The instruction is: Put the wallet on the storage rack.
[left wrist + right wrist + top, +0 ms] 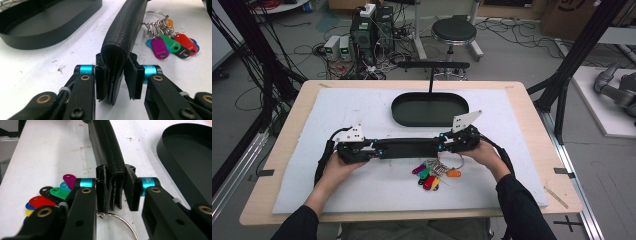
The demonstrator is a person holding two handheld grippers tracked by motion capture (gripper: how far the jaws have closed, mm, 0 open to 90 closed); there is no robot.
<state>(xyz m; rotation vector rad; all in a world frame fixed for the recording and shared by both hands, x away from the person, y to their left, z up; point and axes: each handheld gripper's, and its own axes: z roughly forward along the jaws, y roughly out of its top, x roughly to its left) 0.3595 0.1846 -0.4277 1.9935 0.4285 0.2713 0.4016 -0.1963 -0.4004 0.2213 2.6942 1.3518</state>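
The black wallet (408, 148) lies stretched between the two tools, its long axis running from 9 o'clock to 3 o'clock across the white mat (362, 107) on the worktop (532, 120), and it stands on edge with its folded spine upward. The left hand-held gripper (371, 148) takes the 9 o'clock end and the right hand-held gripper (443, 145) the 3 o'clock end, so each points along that axis toward the other and neither hand is nearer than the other. In the left gripper view the wallet (117, 53) sits between the jaws, the left pad against it and the right pad just beside it with a thin gap, so that grip looks loose. In the right gripper view the wallet (110, 170) is likewise between the jaws, near pad touching, far pad standing slightly off. The black tray (430, 109) lies at 12 o'clock from the wallet, near but apart, its long axis parallel. The key bunch (434, 172) rests at 6 o'clock, just beside the wallet's right half. A move to the tray would probably be a straight push toward 12 o'clock, both ends kept level.
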